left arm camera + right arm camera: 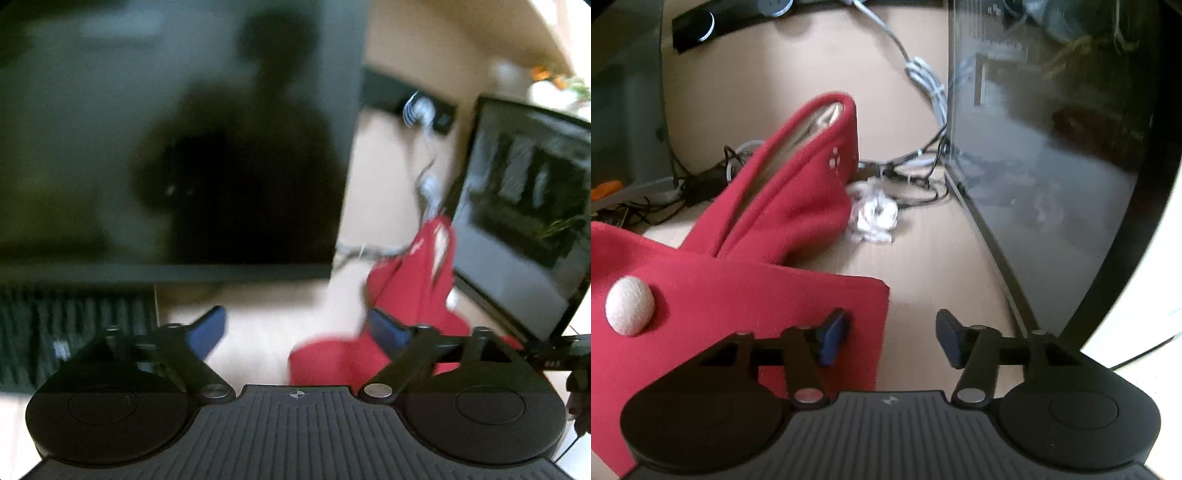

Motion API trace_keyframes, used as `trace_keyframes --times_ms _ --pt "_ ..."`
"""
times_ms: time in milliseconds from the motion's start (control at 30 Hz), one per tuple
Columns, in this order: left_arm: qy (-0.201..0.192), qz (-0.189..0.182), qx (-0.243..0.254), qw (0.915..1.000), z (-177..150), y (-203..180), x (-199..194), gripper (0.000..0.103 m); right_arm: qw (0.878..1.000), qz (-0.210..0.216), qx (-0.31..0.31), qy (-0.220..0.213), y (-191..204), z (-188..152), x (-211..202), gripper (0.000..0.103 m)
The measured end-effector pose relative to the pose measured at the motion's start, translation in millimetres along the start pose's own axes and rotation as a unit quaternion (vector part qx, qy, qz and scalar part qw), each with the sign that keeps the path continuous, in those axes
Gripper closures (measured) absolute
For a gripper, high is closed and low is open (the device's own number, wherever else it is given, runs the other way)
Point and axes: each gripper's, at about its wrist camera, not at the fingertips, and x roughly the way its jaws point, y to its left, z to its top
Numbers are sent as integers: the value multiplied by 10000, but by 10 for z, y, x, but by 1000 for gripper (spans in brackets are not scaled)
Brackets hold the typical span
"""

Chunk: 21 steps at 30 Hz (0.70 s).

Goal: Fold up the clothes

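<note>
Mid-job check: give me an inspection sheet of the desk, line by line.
Surface: light wooden desk.
Job's things: red garment lying unfolded, white button up, one part raised.
Clutter: crumpled white wad beside the garment.
Grippers: left gripper open, holding nothing; right gripper open at the garment's edge.
Cables: white and black cables behind the garment.
Surroundings: large monitor, keyboard, second dark screen.

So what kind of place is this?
Probably a home office desk: a large dark monitor, a black keyboard, tangled cables on the light wooden desktop, and a red felt garment lying there.
</note>
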Motion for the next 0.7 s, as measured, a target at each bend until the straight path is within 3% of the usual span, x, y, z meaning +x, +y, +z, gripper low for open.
trace_keyframes --times_ms 133,233,333,467,567,700 --pt "-394 -206 -58 9990 181 -96 -119 9 9994 53 -25 -345 45 129 -282 32" --pt "-82 -883 -248 9957 160 -164 24 8 9979 385 11 -527 151 213 -417 15" --pt "525 -1380 -144 9889 -76 -352 341 7 9958 863 89 -306 323 177 -300 4" --pt "1289 -1118 -251 9850 -464 -442 845 6 9923 1029 177 660 555 -99 166 0" --pt "1515 -808 -245 9848 -682 -436 1127 6 9928 958 177 692 596 -144 217 0" --pt "1468 -823 -248 9854 -698 -432 1129 5 9900 1108 362 790 528 -122 253 0"
